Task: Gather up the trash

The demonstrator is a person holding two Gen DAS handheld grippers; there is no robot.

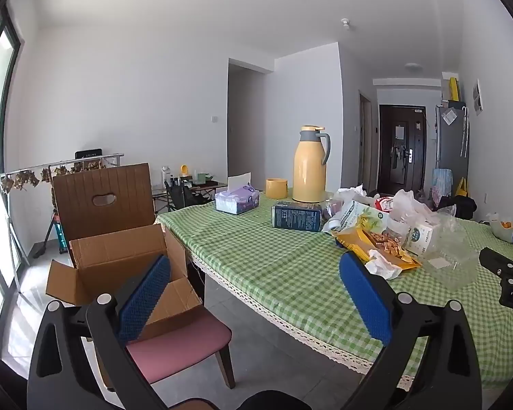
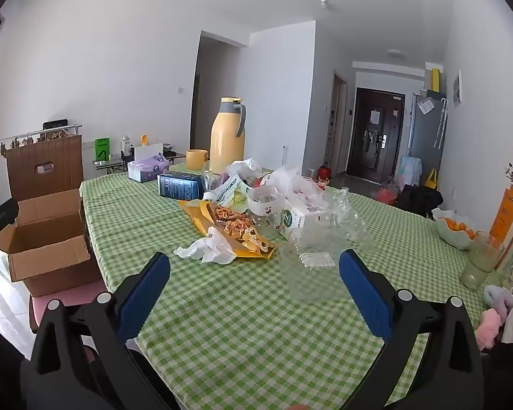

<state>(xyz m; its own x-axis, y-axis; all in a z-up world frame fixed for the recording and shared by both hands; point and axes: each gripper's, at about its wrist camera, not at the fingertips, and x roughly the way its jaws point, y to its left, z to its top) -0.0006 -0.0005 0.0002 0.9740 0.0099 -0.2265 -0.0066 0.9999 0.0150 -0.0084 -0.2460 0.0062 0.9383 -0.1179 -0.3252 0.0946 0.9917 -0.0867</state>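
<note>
Nearest the lens, the right gripper (image 2: 254,290) is held with its blue pads spread wide and nothing between them, poised low over the green checked tablecloth (image 2: 242,335), apparently so that a first piece of litter can be approached from the front. Likewise the left gripper (image 1: 254,294) is seen released and empty, kept off the table's corner beside the cardboard box (image 1: 119,266). That box has been stood open on the pink chair (image 1: 184,338), flaps folded outward, close against the table edge; it is judged to be the receptacle, placed where rubbish can be dropped in with little carrying.

Just beyond the right pads, a crumpled white tissue (image 2: 207,251) is found touching an opened yellow snack bag (image 2: 232,229), with clear plastic wrapping (image 2: 325,239) heaped beside it. None of this trash has been lifted yet.

Farther back, a dark blue carton (image 2: 179,186), a tissue box (image 2: 147,167) and a yellow thermos (image 2: 225,136) are left standing.
</note>
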